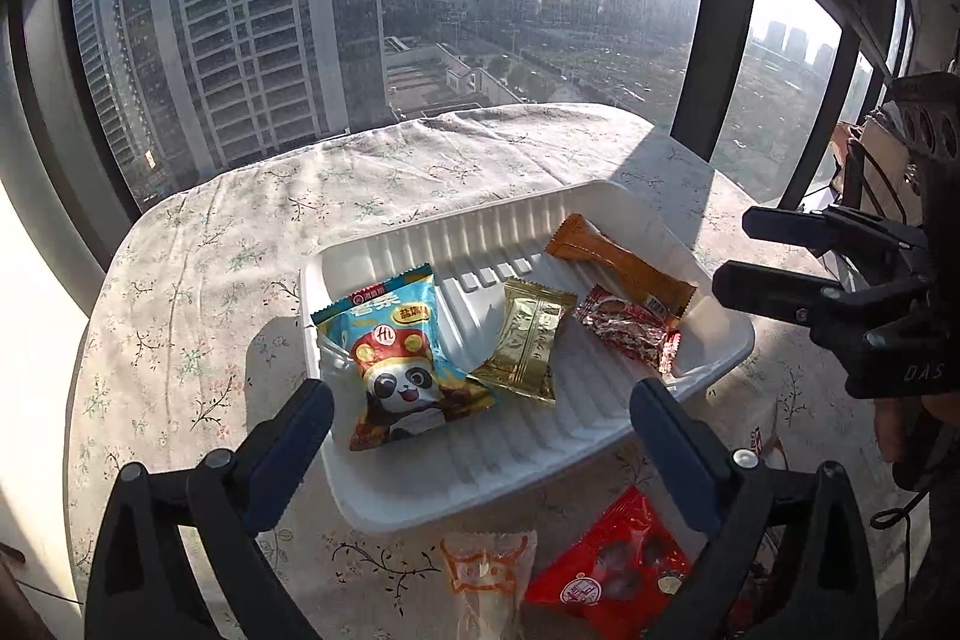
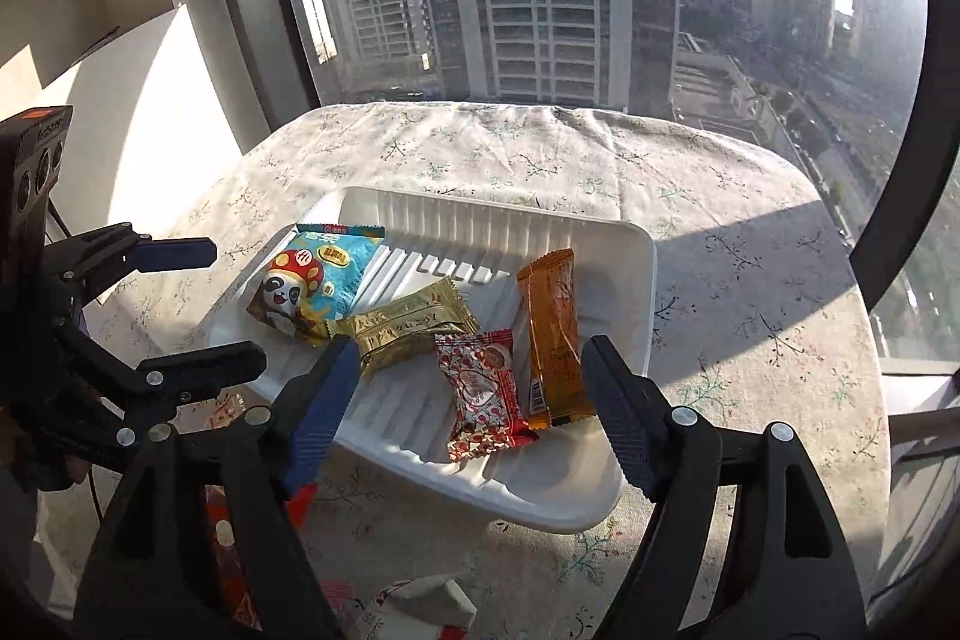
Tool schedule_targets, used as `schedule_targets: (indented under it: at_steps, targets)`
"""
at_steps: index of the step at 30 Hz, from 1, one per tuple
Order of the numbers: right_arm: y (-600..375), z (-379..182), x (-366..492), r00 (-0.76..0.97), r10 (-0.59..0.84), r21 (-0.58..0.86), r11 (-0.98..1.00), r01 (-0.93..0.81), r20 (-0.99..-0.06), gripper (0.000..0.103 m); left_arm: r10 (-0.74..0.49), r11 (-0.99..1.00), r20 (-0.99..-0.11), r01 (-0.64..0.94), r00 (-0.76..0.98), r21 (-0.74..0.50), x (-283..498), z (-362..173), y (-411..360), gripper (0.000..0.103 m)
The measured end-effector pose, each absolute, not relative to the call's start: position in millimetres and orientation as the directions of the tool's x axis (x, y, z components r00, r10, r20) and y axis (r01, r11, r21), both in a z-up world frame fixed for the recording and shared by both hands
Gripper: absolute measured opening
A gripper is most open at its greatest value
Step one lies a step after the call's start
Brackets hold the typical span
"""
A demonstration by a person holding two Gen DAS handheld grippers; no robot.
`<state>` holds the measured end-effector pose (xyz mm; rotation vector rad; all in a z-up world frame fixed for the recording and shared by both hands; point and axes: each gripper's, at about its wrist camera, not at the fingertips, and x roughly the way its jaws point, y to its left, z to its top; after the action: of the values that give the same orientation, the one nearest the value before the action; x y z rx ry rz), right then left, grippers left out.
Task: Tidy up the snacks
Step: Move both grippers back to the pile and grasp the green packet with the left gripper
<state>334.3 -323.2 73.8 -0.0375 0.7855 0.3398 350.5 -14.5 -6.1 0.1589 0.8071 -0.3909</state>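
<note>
A white ribbed tray (image 1: 456, 478) (image 2: 540, 496) on the flowered cloth holds several snack packs: a blue panda bag (image 1: 408, 358) (image 2: 318, 280), a gold wrapper (image 1: 528, 346) (image 2: 408, 328), a red patterned wrapper (image 1: 630, 334) (image 2: 483, 394) and an orange bar (image 1: 624, 268) (image 2: 552, 334). My left gripper (image 1: 480, 418) hovers open above the tray's near side, nothing between its fingers. My right gripper (image 2: 465, 382) is open over the red wrapper and the bar without touching them; it also shows at the right of the left wrist view (image 1: 735, 250).
On the cloth in front of the tray lie a pale orange-printed pack (image 1: 486, 574) and a red bag (image 1: 612, 568). More red and white wrappers (image 2: 414, 604) lie near the table's front edge. A big window (image 1: 300, 10) stands just behind the table.
</note>
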Motion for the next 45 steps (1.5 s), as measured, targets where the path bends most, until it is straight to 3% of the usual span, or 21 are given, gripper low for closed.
schedule_targets:
  at_steps: [6, 12, 17, 27, 34, 44, 45]
  targets:
    - [-364, 134, 252, 0.764, 0.461, 0.291, 0.886, -0.362, -0.451, 0.102, -0.316, 0.933, -0.690, 0.346, 0.651, -0.101, 294, 4, 24, 0.103]
    - [-373, 135, 159, 0.797, 0.482, 0.298, 0.871, -0.390, -0.364, 0.103, -0.315, 0.944, -0.688, 0.292, 0.654, -0.155, 223, -15, 47, 0.103]
    - [-365, 105, 96, 0.801, 0.479, 0.305, 0.871, -0.385, -0.359, 0.103, -0.324, 0.943, -0.706, 0.275, 0.630, -0.187, 180, -40, 50, 0.103]
    - [-351, 54, 56, 0.768, 0.455, 0.294, 0.888, -0.353, -0.451, 0.103, -0.317, 0.943, -0.737, 0.283, 0.597, -0.177, 154, -71, 30, 0.102]
    - [-350, 51, 56, 0.767, 0.450, 0.291, 0.891, -0.349, -0.457, 0.103, -0.275, 0.955, -0.762, 0.259, 0.586, -0.145, 160, -74, 33, 0.086]
    - [-346, 44, 62, 0.750, 0.456, 0.301, 0.888, -0.348, -0.479, 0.103, -0.251, 0.951, -0.792, 0.296, 0.557, -0.093, 176, -77, 11, 0.080]
    - [-346, 44, 62, 0.749, 0.457, 0.303, 0.887, -0.347, -0.480, 0.103, -0.250, 0.950, -0.796, 0.298, 0.551, -0.092, 177, -78, 10, 0.073]
